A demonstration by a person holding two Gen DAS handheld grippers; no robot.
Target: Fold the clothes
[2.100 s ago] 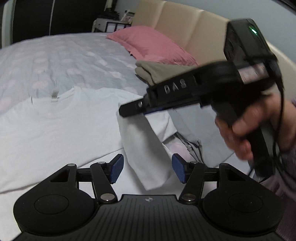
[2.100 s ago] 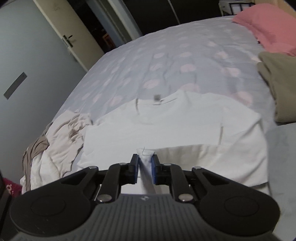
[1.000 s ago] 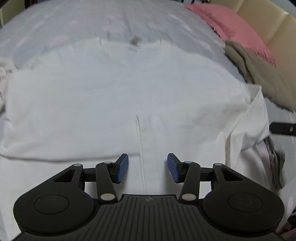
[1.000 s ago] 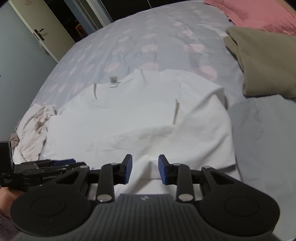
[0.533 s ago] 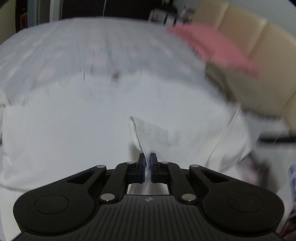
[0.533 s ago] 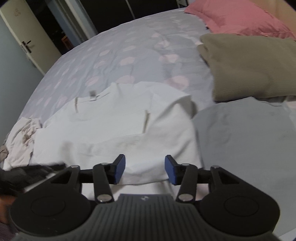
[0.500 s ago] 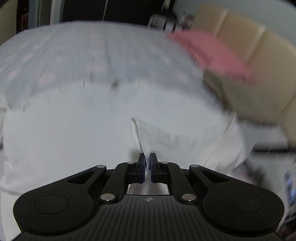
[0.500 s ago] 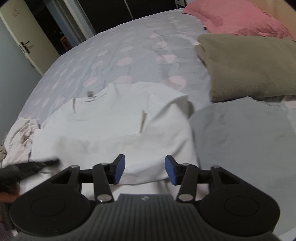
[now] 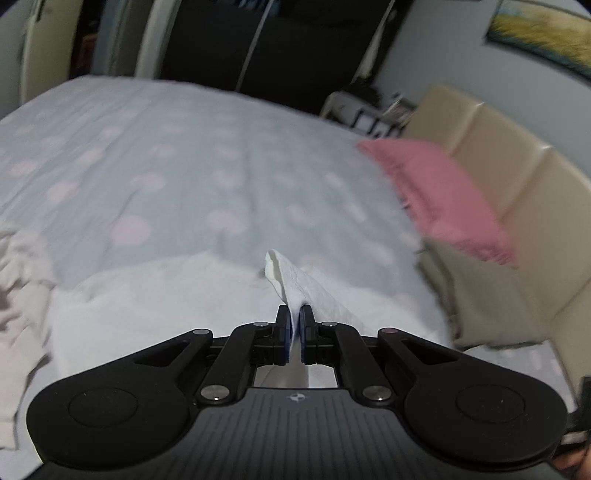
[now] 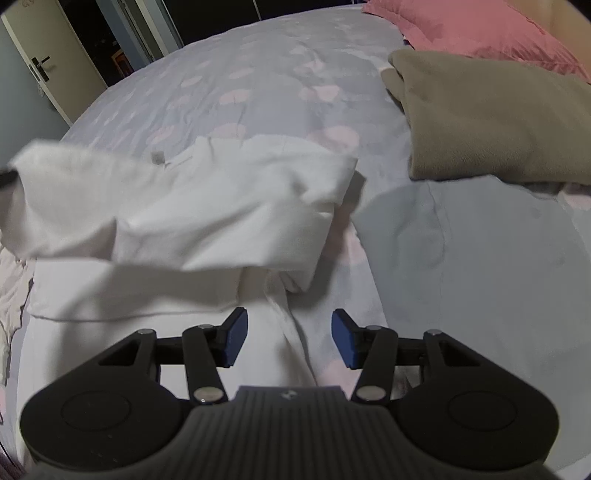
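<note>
While left gripper pinches white shirt, right gripper opening.

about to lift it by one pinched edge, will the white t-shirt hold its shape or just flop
Probably flops: where the left gripper pinches the white t-shirt, the cloth peaks and drapes away. It looks thin and light, sagging in soft folds over the bed. The unheld side would likely trail behind.

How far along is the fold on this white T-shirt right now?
Done: a folded olive-brown garment lies by the pink pillow. In hand: the left gripper is pinched on the white T-shirt, lifting one edge. The right gripper is opening, gripping nothing. Left: completing the shirt's fold, then the crumpled beige clothes.
</note>
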